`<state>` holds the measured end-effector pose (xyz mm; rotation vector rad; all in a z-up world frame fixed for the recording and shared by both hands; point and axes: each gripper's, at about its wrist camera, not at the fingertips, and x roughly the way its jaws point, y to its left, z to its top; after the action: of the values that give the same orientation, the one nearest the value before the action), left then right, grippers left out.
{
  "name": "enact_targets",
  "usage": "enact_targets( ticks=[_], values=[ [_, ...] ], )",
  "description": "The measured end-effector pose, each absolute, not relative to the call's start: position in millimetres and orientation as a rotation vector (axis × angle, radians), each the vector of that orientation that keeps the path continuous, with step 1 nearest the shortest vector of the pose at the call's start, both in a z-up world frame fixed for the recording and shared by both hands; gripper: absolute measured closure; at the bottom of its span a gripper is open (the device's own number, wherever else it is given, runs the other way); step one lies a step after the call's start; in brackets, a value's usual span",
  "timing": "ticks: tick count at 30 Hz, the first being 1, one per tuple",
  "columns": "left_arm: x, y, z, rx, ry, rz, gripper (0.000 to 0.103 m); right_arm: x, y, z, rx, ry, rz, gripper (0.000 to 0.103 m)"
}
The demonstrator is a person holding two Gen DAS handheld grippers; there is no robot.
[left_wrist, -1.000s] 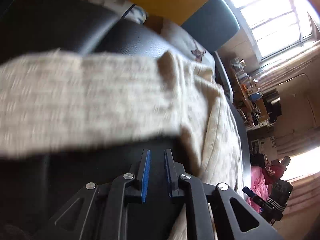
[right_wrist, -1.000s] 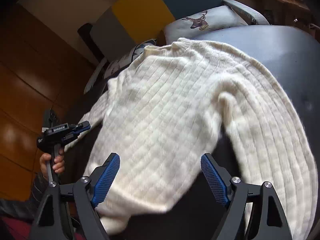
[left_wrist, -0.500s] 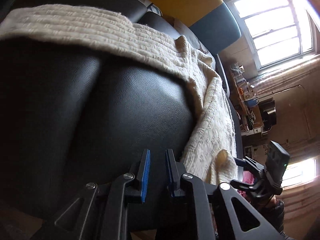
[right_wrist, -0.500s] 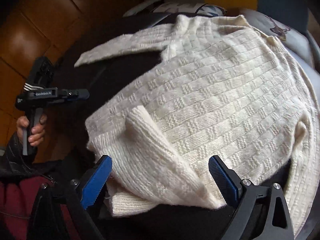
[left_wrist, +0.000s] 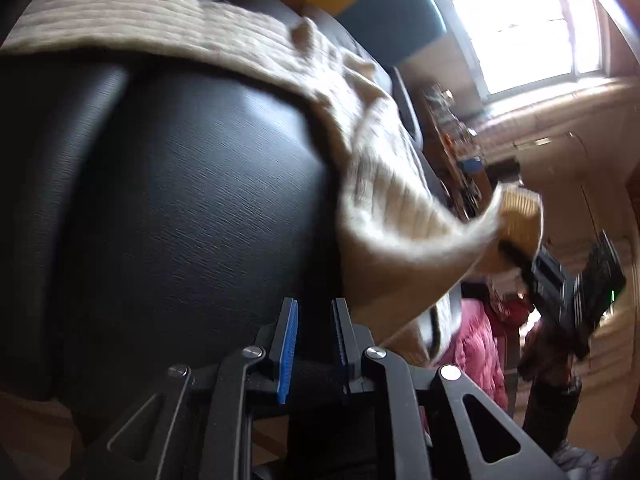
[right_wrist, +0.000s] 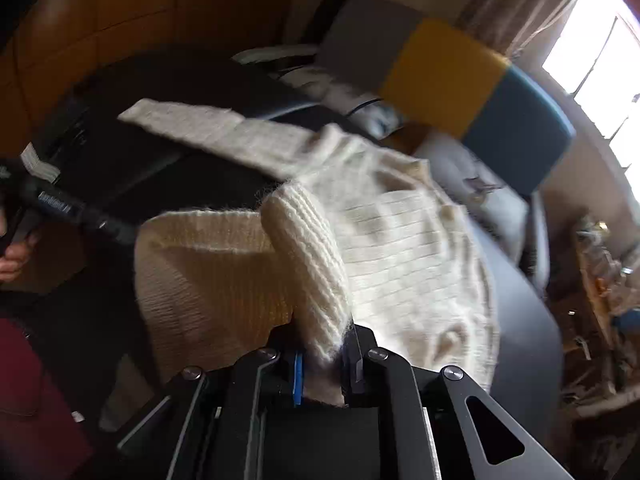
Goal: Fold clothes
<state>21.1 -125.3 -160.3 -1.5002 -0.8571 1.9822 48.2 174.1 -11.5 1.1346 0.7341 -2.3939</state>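
Cream knit sweater on black leather surface; right gripper fingers just closed, clamping sleeve cuff; left gripper fingers narrow, empty.

Cream sweater — chunky, fuzzy ribbed knit — on a black leather-look cushion, finely grained, faintly glossy.

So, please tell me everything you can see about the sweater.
The sweater is cream, a thick textured knit with ribbed edges. It lies spread on a black leather-like seat. One sleeve stretches flat toward the far left. The right gripper has just closed on a ribbed part near the front edge and holds it raised. The left gripper does not touch it.
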Motion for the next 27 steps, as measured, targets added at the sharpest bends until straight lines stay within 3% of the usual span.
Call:
enact_targets(
  ticks=[2, 8, 12, 14, 18, 22, 27],
  values=[
    [21.5, -107.1, -160.9, -1.516, -0.816, 1.934, 0.088, 39.3, 206.7, -1.9, 1.146, 0.717, -2.538, 0.09],
    [16.6, -57.9, -166.6, -1.595, -0.708, 1.892, 0.088, 25.4, 318.0, -89.1, 1.545, 0.401, -2.702, 0.089],
    [4.5, -44.4, -172.9, -1.65, -0.73, 1.9, 0.088, 34.6, 344.6, -107.5, 1.546, 0.195, -2.771, 0.088],
    [-4.1, -41.7, -174.0, -1.657, -0.777, 1.902, 0.088, 37.7, 352.9, -109.0, 1.518, 0.094, -2.797, 0.08],
    [-29.6, -43.9, -178.2, -1.663, -0.961, 1.894, 0.088, 47.2, 360.9, -123.8, 1.491, -0.114, -2.795, 0.048],
    [-50.4, -35.5, -190.9, -1.672, -1.11, 1.819, 0.088, 60.0, 362.4, -138.6, 1.426, -0.262, -2.812, 0.036],
    [-64.8, -20.7, -206.1, -1.709, -1.188, 1.761, 0.088, 59.5, 354.2, -142.7, 1.366, -0.284, -2.82, 0.017]
  ],
)
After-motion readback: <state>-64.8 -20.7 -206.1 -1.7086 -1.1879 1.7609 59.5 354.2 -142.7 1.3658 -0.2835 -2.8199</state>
